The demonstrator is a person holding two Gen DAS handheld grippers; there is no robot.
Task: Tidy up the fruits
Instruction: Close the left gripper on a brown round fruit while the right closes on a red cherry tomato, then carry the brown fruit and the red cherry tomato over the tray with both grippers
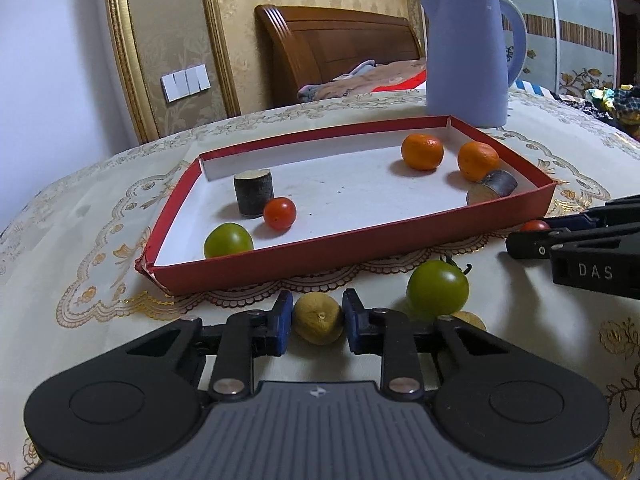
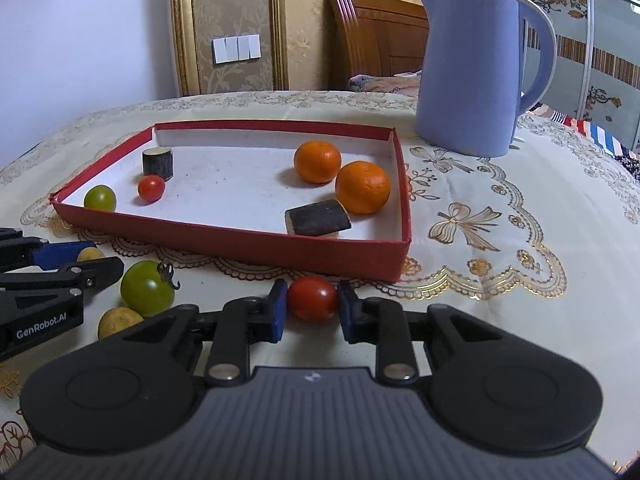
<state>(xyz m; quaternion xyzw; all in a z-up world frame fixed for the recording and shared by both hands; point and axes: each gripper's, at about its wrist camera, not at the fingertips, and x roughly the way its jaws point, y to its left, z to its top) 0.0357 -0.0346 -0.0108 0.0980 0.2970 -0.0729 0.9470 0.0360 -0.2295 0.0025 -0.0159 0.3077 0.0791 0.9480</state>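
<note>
Yellow fruit [image 1: 318, 323] sits clamped between the left hand-held gripper [image 1: 316, 325] pads.

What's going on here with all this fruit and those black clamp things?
A person is sorting fruit into a red tray with two hand-held tools. The left gripper is shut on a small yellowish fruit on the tablecloth, and the right gripper is shut on a red tomato. Two oranges, other tomatoes and two dark cut pieces already lie in the tray.
</note>
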